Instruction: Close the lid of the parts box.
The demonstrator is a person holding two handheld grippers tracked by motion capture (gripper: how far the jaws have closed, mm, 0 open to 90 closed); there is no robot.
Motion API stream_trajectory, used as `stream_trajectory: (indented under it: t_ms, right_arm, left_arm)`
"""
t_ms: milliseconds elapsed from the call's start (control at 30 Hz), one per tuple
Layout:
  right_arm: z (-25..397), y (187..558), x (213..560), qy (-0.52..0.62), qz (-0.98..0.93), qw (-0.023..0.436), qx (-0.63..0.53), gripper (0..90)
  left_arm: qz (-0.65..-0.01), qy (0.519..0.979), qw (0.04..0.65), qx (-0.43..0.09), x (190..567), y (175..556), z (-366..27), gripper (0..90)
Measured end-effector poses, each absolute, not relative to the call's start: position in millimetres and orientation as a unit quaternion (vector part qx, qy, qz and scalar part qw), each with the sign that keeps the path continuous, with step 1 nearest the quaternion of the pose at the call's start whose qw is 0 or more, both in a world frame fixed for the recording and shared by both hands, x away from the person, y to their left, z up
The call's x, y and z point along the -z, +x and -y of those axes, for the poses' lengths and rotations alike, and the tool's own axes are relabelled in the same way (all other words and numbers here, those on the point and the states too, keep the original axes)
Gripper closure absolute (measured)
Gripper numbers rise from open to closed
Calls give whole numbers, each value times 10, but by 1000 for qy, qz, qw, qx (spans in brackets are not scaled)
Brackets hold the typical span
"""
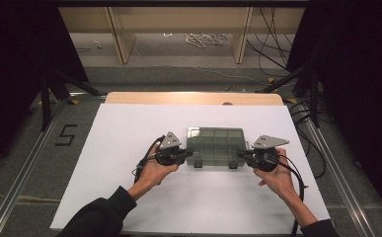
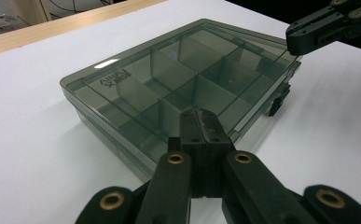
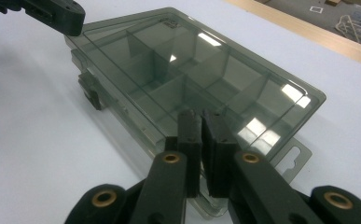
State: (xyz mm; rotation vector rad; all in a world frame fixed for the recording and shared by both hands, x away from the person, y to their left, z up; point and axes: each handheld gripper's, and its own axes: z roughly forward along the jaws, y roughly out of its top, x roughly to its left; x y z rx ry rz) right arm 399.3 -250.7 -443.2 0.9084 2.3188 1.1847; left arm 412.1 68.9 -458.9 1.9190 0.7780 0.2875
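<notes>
A smoky see-through compartment box (image 1: 215,143) lies flat with its lid down in the middle of the white table sheet (image 1: 129,128). Dividers show through the lid, and two dark latches (image 1: 197,164) are on its near side. My left gripper (image 1: 188,154) is shut, its tips at the box's near left corner. In the left gripper view the jaws (image 2: 200,116) are pressed together over the edge of the box (image 2: 169,70). My right gripper (image 1: 242,157) sits at the near right corner. Its jaws (image 3: 201,116) are shut to a thin slit over the lid of the box (image 3: 169,60).
A wooden table edge (image 1: 193,98) runs along the far side. Beyond it are shelf legs and loose cables (image 1: 206,38) on the floor. A "5" mark (image 1: 66,134) is on the floor at left. Metal rails (image 1: 25,168) flank the table.
</notes>
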Motion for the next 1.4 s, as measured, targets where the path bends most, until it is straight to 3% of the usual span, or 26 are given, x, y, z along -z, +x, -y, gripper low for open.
stream_trajectory:
  t_ms: [1400]
  right_arm:
    - [2555,3958,4527,338,-834,194,-389,851]
  left_arm:
    - [-321,804,486,-123,4705,4064,-734,897]
